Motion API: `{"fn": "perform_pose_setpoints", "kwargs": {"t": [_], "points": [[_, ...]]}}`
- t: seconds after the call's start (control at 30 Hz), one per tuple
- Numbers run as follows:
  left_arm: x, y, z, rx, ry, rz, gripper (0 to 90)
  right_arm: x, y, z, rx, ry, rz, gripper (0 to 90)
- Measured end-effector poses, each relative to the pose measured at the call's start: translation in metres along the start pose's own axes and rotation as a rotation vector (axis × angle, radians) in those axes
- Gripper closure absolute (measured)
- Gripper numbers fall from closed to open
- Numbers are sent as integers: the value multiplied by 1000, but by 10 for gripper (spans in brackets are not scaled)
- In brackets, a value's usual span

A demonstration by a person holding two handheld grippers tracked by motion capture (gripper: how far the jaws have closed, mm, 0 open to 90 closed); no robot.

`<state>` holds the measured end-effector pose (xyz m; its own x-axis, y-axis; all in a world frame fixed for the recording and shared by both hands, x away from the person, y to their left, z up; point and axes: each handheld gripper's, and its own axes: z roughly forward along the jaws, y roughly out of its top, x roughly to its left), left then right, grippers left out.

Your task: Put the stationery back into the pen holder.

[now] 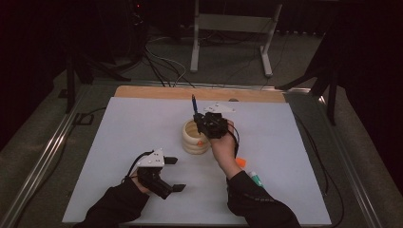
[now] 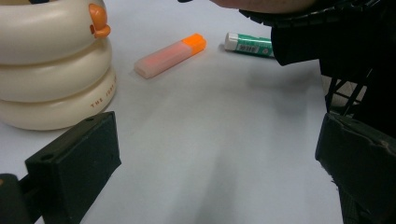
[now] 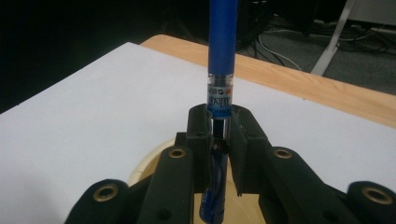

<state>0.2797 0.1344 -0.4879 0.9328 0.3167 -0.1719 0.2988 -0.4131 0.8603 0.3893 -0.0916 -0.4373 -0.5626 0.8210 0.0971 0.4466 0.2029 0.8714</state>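
My left gripper point(image 1: 172, 174) sits nearest to me, low over the white table surface point(image 1: 119, 142), left of centre. Its jaws stand wide apart with nothing between them; in the left gripper view they frame bare board. My left sleeve point(image 1: 114, 205) enters from the bottom edge.

Beyond and right of it, my right sleeve point(image 1: 256, 204) lies on the board. Just beside that forearm on its right lie a green-and-white tube point(image 1: 255, 178) and an orange highlighter point(image 1: 241, 162); neither gripper touches them. In the left gripper view both lie flat on the board, the highlighter point(image 2: 170, 55) nearer the holder, the tube point(image 2: 249, 44) beside the sleeve.

Farther on, near the table's middle, stands a cream ringed holder point(image 1: 195, 137) made of three stacked rolls, with a small orange detail point(image 2: 99, 21) on its side. It stands upright.

My right gripper point(image 1: 202, 122) is raised at the holder's far right rim. Its jaws are clamped on a blue pen point(image 3: 222, 70), gripping it at the labelled clear band. The pen stands roughly upright, blue barrel rising above the jaws, lower end pointing down towards the holder's opening point(image 3: 154, 163). I cannot tell whether that end is inside the holder.

Behind the white surface runs a strip of bare wooden edge point(image 1: 199, 93), then floor with cables point(image 1: 161, 61) and a grey frame point(image 1: 233, 33).
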Motion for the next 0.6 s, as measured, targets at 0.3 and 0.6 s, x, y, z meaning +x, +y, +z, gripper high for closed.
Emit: {"fn": "perform_pose_setpoints", "kwargs": {"t": [0.3,0.6], "points": [[0,0,0,3,1,4,3,4,-5,3,5,-13,-42,790],[0,0,0,1,-4,2,3,2,-1,-7,-17,-3,-30,580]]}}
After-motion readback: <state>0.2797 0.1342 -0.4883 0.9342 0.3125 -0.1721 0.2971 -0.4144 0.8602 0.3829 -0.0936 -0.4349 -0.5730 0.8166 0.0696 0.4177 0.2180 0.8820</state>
